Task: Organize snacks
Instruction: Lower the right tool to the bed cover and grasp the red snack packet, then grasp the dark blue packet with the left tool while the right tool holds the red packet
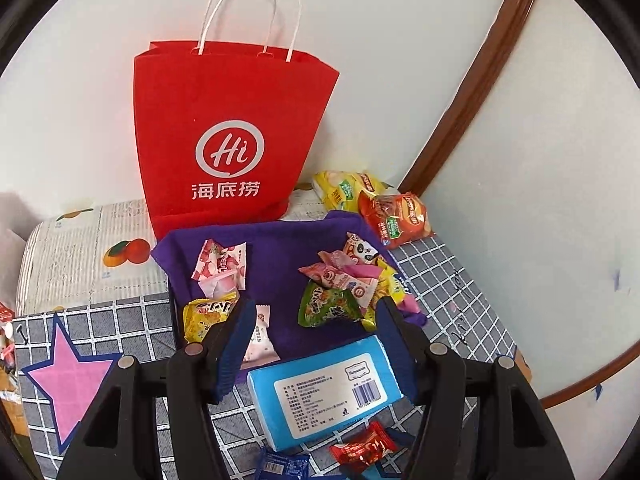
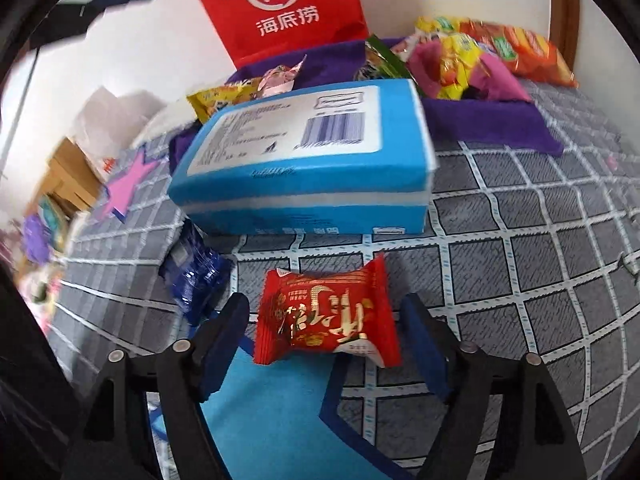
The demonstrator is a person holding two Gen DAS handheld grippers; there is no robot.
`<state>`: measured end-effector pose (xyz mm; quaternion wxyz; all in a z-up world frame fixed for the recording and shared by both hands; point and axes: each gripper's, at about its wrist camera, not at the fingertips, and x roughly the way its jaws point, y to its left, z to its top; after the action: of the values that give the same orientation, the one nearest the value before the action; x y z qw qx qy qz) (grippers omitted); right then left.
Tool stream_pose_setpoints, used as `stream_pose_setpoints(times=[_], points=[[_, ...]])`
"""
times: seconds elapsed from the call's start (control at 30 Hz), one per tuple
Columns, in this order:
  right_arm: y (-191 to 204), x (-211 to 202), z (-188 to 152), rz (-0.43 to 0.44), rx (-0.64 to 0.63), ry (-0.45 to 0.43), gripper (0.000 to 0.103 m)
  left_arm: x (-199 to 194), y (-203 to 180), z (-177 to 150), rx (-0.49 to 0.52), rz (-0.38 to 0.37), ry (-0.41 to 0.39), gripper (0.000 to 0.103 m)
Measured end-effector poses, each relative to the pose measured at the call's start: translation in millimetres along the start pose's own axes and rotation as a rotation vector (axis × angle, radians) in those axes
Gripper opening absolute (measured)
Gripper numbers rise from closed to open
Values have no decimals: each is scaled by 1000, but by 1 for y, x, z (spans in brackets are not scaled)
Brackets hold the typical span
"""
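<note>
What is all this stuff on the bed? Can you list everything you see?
paper bag: one, red with white handles, upright against the wall
cloth tray: one, purple, in front of the bag, holding small snack packets
pink packets: a few, left part of the tray
green packet: one, right part of the tray
chip bags: one yellow, one orange, beside the tray near the wall
tissue pack: one, blue with a white label, on the checked cover
red candy: one, on the cover
dark blue packet: one, left of the red candy
pink star: one, on the cover
left gripper: open, empty
right gripper: open, jaws either side of the red candy
</note>
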<state>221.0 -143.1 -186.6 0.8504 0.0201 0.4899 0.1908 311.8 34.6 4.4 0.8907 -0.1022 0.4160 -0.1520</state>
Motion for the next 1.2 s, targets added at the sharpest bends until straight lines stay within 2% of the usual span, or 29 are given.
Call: stream_pose_setpoints(times=[0.1, 0.17, 0.23, 0.37, 0.57, 0.7, 0.8, 0.97, 1.03, 1.2], points=[[26, 7, -7, -147, -136, -9, 80, -3, -2, -1, 3, -1, -2, 61], [28, 5, -11, -151, -141, -34, 70, -3, -4, -1, 8, -2, -1, 61], [21, 0, -12, -155, -124, -45, 53, -2, -6, -1, 13, 3, -1, 61], [-9, -11, -14, -175, -95, -61, 51, 1, -10, -3, 24, 14, 4, 61], [-59, -33, -15, -269, -73, -140, 51, 15, -22, -6, 56, 51, 24, 61], [-86, -27, -17, -210, -16, -128, 51, 25, -33, -10, 101, 88, 43, 61], [-90, -29, -16, -164, -8, -139, 52, 21, -35, -11, 101, 101, 34, 61], [-77, -22, -14, -194, -39, -125, 52, 8, -46, -21, 131, 121, 24, 61], [-80, -26, -16, -171, -24, -127, 52, 5, -49, -30, 144, 133, 26, 61], [-83, -26, -16, -138, -5, -132, 53, 6, -38, -76, 169, 155, 97, 63]])
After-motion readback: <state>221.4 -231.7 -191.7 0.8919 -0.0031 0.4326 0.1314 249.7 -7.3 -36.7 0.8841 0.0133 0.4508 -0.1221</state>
